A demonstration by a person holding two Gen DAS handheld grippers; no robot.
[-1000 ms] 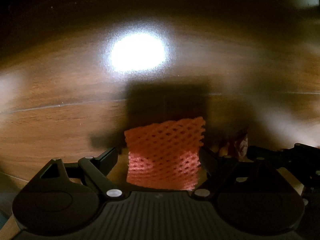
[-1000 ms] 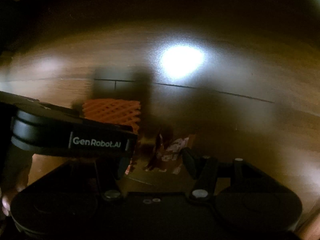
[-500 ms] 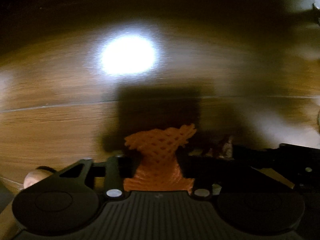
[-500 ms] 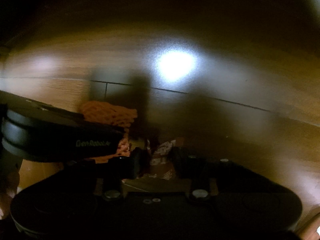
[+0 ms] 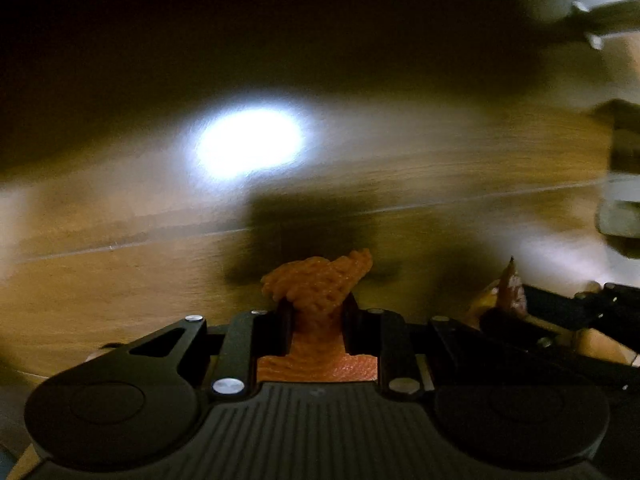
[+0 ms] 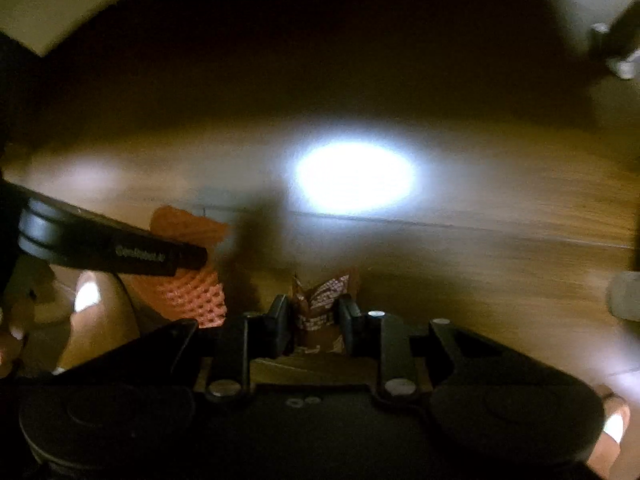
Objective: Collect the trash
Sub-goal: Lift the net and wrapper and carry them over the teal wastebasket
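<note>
An orange foam fruit net (image 5: 318, 300), crumpled at its middle, sits pinched between the two black fingers (image 5: 282, 328) of the left tool (image 5: 318, 320), whose jaws are closing on it; the net's upper end fans out above the fingertips and its lower end spreads flat against the tool's ribbed body. The same net (image 6: 196, 296) appears at the left of the right wrist view, partly behind the left tool's black side plate, which carries pale lettering too blurred to read.

A crumpled brown snack wrapper (image 6: 320, 304) with white print is caught between the fingers (image 6: 348, 320) of the right tool (image 6: 314, 320), whose jaws are likewise closing on it. In the left wrist view the wrapper (image 5: 510, 288) pokes up as a point at the right, just beside the net, the two tools close together.

Both pieces of trash are held above a wooden floor (image 5: 120, 280) of brown planks, its seams running across both views. A bright white glare (image 5: 248, 144) of reflected light lies on the boards beyond the tools, with their dark shadow between. A person's hand (image 6: 100, 312) shows at the lower left of the right wrist view, under the left tool. Pale, blurred furniture parts (image 5: 624, 208) stand at the right edge; both views are smeared.
</note>
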